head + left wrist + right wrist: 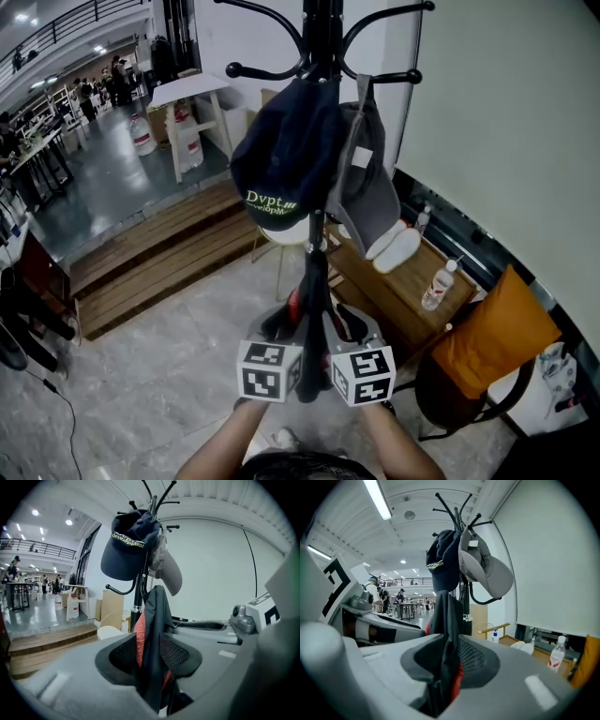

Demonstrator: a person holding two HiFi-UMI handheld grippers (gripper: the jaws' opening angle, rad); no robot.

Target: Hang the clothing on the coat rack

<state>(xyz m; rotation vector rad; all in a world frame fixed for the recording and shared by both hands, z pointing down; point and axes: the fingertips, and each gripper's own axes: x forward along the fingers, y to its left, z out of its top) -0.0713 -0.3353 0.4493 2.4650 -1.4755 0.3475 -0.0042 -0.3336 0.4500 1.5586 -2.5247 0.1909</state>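
Left gripper (147, 656) and right gripper (450, 660) pinch one black garment (152, 616).

The coat rack (323, 37) was black. On it, the left cap (281, 159) was dark navy with yellow-green lettering near its edge, and the right cap (370, 187) was plain grey. The garment (152, 634) was black with red showing in its folds. The left gripper (150, 656) and right gripper (450, 660) were pale grey with black, mesh-patterned pads. The left cube (269, 370) and right cube (364, 375) were white with black square markers. To the right, the fabric (492, 333) on a dark chair (450, 403) was orange. The bench (394, 291) was brown wood, the slippers (394, 248) white, and the bottle (438, 286) clear with a red label. The near floor (169, 375) was grey and marbled, and the far-left steps (159, 262) were brown planks.
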